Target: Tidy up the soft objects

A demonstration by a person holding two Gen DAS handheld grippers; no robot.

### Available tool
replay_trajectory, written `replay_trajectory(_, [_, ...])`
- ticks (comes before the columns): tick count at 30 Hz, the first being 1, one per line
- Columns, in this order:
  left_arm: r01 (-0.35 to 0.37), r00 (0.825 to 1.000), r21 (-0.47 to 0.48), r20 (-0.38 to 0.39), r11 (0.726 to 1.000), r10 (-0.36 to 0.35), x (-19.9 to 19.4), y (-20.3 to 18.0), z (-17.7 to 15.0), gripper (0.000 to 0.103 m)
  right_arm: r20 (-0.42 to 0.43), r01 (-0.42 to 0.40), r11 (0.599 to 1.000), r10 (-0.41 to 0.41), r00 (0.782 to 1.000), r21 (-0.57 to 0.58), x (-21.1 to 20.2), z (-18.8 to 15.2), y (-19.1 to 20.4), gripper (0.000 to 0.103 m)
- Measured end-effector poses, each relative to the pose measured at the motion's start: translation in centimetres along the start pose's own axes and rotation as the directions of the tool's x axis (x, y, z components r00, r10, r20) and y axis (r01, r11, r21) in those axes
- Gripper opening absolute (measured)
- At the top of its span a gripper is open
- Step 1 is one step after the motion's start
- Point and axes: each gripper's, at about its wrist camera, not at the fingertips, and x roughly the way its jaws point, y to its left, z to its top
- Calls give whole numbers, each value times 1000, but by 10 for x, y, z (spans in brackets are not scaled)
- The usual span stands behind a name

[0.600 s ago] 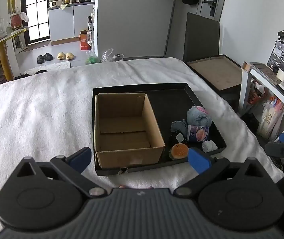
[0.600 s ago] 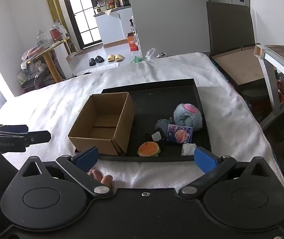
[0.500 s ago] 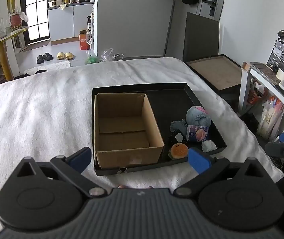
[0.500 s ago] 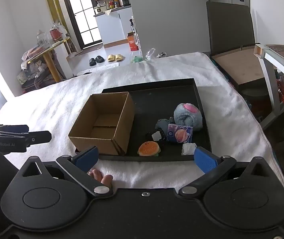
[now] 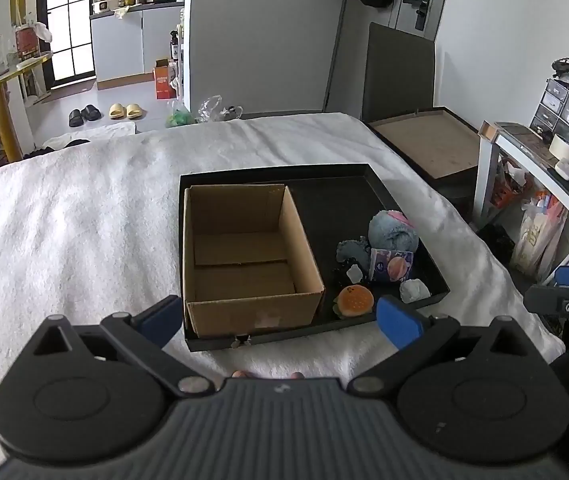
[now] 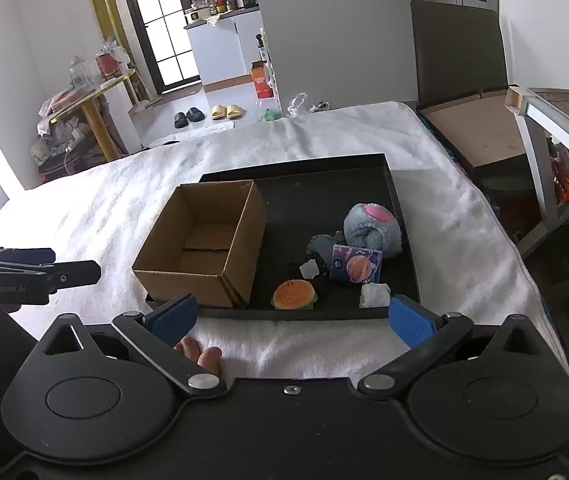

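On the white towel-covered surface [image 5: 64,240] sits a black tray [image 5: 404,216], and as far as we can see nothing has been sorted yet: the cardboard box [image 5: 244,252] in the tray's left half is bare inside, while every soft thing lies loose in the right half. We count a fluffy grey-blue plush ball [image 6: 372,230] with a pink patch, a small dark grey plush [image 5: 351,250] touching it, a purple squishy packet [image 6: 357,263] leaning against the ball, a burger squishy [image 6: 294,294] at the near edge, a white crumpled piece [image 6: 374,294] beside it, and a smaller pale bit [image 6: 309,269] on something dark that we cannot identify. We judge that all of them are left to move, presumably into the box

Our left gripper [image 5: 280,320] hangs with its jaws spread to their widest and nothing between them, short of the tray's near rim, in front of the box. Our right gripper [image 6: 292,318] is likewise spread wide and holds nothing, just short of the rim; the burger squishy and the white piece lie nearest it, a little beyond its blue pads [image 6: 410,320]
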Motion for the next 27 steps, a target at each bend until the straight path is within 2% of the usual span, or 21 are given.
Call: replay_trajectory(27, [-4,1000,4,-1,1000,4,0,-1,-2,102,-7,4,1000,-4,1000,2,0,-2,3,103])
